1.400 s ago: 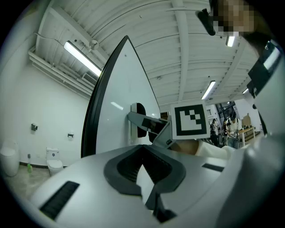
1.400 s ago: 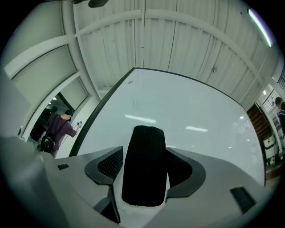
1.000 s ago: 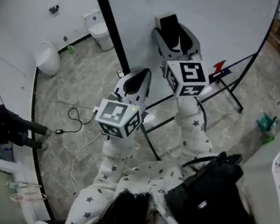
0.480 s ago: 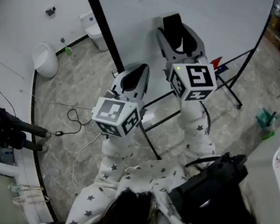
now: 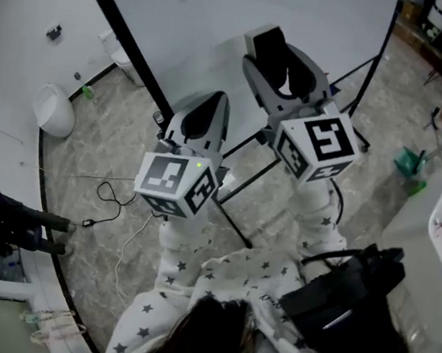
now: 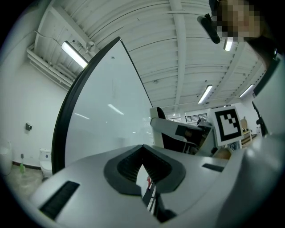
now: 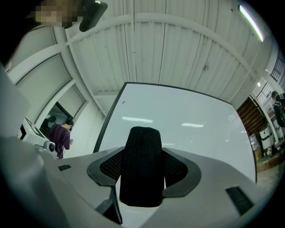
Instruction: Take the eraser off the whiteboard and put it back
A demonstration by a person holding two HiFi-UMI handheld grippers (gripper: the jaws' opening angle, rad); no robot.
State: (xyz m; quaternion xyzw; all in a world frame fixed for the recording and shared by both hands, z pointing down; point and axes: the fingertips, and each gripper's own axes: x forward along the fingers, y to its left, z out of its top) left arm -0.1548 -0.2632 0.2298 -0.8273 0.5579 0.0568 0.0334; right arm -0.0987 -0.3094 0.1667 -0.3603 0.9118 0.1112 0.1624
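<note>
Right gripper [image 7: 142, 153] is the one that has the work: its jaws stand wide apart and press from both sides on the black eraser [image 7: 141, 178]. So the eraser is off its resting place and is held upright between the pads, with its rough fabric face toward the camera on the gripper. Left gripper [image 6: 143, 160] is lower and to the left in the head view. Its jaws are almost together, with only a narrow slit between them, and I see nothing inside that slit that it holds.

Both tools come out of sleeves [image 5: 194, 264] with a star pattern. Each one carries its marker cube, the left cube [image 5: 176, 184] and the right cube [image 5: 320, 148], nearer to me than the jaws.

Just beyond the eraser is the whiteboard [image 5: 224, 20], a white surface with a black frame. The right gripper points at it, somewhat upward. Whether the eraser touches the board I cannot tell. The left gripper points past the lower left part of the board.

Under the board the black legs of its stand [image 5: 250, 147] cross over a grey marbled floor [image 5: 113, 142]. A thin cable [image 5: 115, 191] lies on this floor to the left. Farther away, near the white wall, two white fixtures [image 5: 53, 107] stand. In the right gripper view, a person in a purple top [image 7: 60, 136] is far off at the left.
</note>
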